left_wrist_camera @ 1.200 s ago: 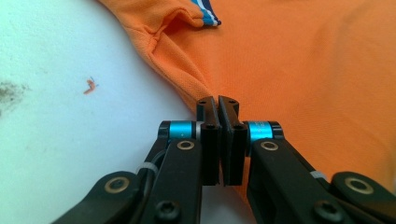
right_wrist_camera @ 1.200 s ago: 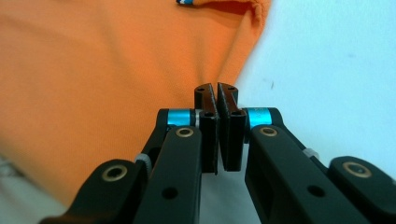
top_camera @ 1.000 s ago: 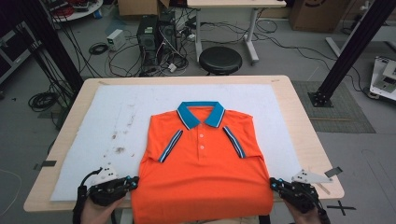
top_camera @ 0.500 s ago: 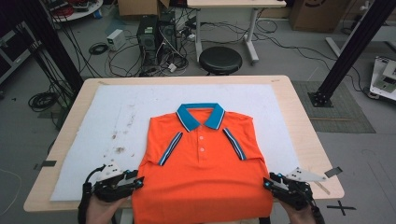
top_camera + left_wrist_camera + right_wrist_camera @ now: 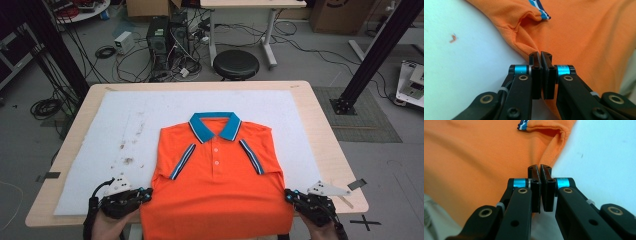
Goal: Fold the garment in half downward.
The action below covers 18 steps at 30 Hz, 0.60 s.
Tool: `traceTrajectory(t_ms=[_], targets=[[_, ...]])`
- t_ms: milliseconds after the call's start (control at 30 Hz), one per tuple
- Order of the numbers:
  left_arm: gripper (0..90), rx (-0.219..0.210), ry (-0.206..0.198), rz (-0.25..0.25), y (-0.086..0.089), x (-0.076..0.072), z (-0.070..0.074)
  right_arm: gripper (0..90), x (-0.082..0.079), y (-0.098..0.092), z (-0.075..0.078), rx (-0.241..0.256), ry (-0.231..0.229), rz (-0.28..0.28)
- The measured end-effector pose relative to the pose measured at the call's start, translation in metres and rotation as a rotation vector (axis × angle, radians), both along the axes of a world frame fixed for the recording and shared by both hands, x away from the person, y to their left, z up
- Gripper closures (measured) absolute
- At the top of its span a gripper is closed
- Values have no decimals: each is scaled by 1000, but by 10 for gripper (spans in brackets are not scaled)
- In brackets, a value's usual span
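An orange polo shirt (image 5: 215, 190) with a blue collar (image 5: 215, 122) lies flat, front up, on a white mat (image 5: 130, 115); its sleeves are folded in and its hem hangs over the table's near edge. My left gripper (image 5: 146, 194) is at the shirt's lower left side. In the left gripper view it (image 5: 540, 53) is shut on the shirt's side edge (image 5: 526, 47), just below the striped sleeve cuff (image 5: 539, 8). My right gripper (image 5: 290, 195) mirrors it at the lower right side, shut (image 5: 539, 167) on that edge of the shirt (image 5: 474, 157).
The mat covers most of a wooden table (image 5: 325, 145) and has dark specks (image 5: 127, 160) left of the shirt. Beyond the table stand a black stool (image 5: 236, 64), a computer tower (image 5: 159, 35) with loose cables, and a black frame post (image 5: 372, 55).
Both grippers have edged slightly inward and forward to the shirt's sides. The shirt has not visibly moved.
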<state>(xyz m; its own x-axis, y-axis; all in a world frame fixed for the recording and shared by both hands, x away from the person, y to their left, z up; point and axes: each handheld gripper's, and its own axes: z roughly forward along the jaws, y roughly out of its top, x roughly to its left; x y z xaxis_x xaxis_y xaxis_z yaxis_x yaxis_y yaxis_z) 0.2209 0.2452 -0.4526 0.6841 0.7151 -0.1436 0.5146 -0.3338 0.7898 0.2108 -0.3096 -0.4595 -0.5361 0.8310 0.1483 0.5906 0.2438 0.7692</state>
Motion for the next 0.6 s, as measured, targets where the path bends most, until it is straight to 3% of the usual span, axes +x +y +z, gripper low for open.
traceTrajectory(t_ms=[167,200,267,300,400,433,533,600], targets=[[865,-8,5,-31,0,-5,3,854,-10,-3,3,-15,7,26],[844,-20,1,-39,1,-4,4,795,-10,-2,4,-15,-3,26],[679,-53,-3,-37,1,1,9,621,-6,-1,5,-11,-37,11],[635,-67,-4,-42,1,4,11,586,-4,0,6,-7,-56,-9],[483,-71,-39,-33,-1,14,19,463,9,0,9,-4,-98,-17],[477,-70,-48,-29,-2,16,22,450,15,-1,10,-5,-108,-14],[427,-43,-87,-9,-3,27,29,389,32,1,13,-3,-87,-19],[383,-55,-113,-14,-4,34,32,357,45,1,14,14,-78,-18]])
